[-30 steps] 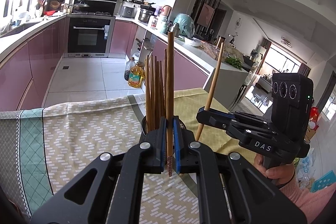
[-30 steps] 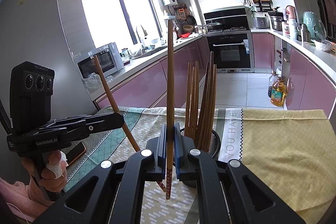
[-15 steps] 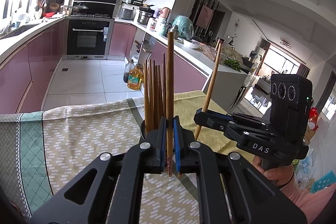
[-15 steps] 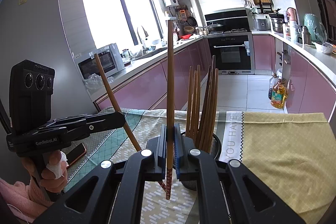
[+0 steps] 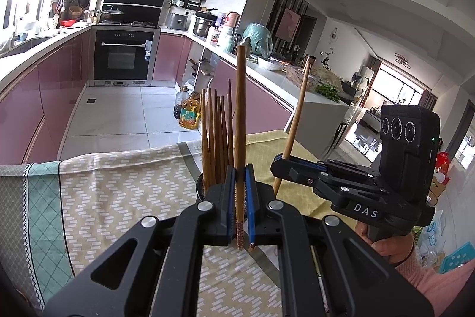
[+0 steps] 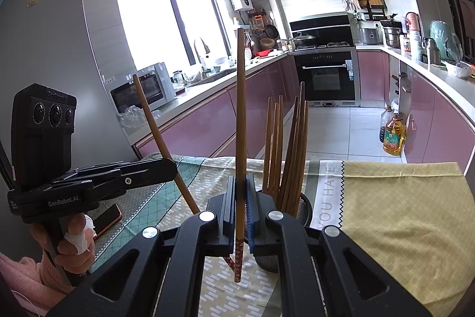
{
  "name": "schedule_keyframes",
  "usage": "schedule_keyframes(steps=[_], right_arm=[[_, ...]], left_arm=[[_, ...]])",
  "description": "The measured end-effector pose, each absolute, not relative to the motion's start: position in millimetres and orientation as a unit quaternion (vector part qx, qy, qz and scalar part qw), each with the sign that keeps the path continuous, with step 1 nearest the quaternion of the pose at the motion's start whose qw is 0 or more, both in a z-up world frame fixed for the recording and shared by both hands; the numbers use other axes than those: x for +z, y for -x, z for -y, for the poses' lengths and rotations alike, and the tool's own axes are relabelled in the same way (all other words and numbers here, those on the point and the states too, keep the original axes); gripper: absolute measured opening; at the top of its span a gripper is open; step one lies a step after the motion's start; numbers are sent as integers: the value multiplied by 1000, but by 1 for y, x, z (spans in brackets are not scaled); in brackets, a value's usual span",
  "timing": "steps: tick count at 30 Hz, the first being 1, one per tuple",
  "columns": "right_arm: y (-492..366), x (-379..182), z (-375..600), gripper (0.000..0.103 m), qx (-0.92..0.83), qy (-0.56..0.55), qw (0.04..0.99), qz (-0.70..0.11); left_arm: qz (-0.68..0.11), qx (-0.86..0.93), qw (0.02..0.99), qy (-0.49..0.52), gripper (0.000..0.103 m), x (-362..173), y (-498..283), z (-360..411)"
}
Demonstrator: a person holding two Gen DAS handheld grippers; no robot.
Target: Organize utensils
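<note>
Clamping one brown wooden chopstick (image 5: 240,121) upright, the left gripper (image 5: 239,198) hovers just before the dark mesh utensil holder (image 6: 304,213) of chopsticks on the patterned tablecloth (image 5: 118,186); the right gripper (image 6: 240,207) pinches a second wooden chopstick (image 6: 241,115) likewise.

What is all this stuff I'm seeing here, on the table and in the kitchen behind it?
Held chopsticks: two, brown, one upright in each gripper.
Holder chopsticks: several, brown, standing in the holder.
Holder: one, dark metal mesh, on the table.
Tablecloth: one, yellow, green and patterned, over the table.
Phone: one, orange-edged, lying on the tablecloth.
Oil bottles: two, yellow and dark, on the floor.
Oven: one, black, built in.
Microwave: one, silver, on the counter.
Left gripper: black, shut on a chopstick.
Right gripper: black, shut on a chopstick.
</note>
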State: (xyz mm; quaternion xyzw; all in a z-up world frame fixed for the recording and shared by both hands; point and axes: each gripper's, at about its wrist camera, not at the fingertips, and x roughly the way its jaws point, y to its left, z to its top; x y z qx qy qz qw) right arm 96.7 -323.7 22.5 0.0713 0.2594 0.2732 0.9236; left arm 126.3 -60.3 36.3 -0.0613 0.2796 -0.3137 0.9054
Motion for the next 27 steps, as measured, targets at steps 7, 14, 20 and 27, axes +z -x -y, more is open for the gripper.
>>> schedule_keyframes(steps=[7, 14, 20, 27], right_arm=[[-100, 26, 323, 6, 275, -72, 924, -258], [-102, 28, 324, 6, 277, -71, 924, -254], [-102, 28, 325, 6, 277, -70, 924, -253], [-103, 29, 325, 6, 277, -70, 925, -252]], left_arm=[[-278, -315, 905, 61, 7, 38, -126, 61], [-277, -314, 906, 60, 7, 39, -126, 62], [-276, -314, 907, 60, 7, 40, -127, 63], [-273, -314, 907, 59, 7, 42, -128, 64]])
